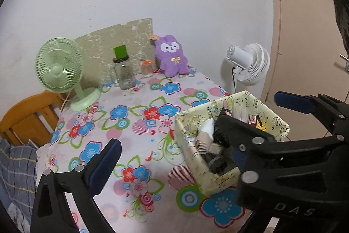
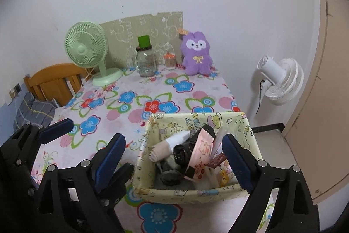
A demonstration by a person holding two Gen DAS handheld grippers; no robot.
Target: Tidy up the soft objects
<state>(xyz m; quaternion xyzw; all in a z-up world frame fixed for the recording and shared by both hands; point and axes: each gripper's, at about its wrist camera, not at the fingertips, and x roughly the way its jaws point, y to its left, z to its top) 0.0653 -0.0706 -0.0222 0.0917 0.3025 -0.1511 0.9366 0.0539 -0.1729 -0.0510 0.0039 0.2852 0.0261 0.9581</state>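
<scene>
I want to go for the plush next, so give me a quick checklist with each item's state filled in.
1. Left claw open and empty: ok.
2. Right claw open and empty: ok.
3. Plush upright at the table's far edge, untouched: ok.
4. Path over the tablecloth to the plush free of things: ok.
5. Jar and small orange-lidded container stand just left of the plush, risk of a knock: not ok.
6. Room in the box for the plush, already crowded: cannot tell.
</scene>
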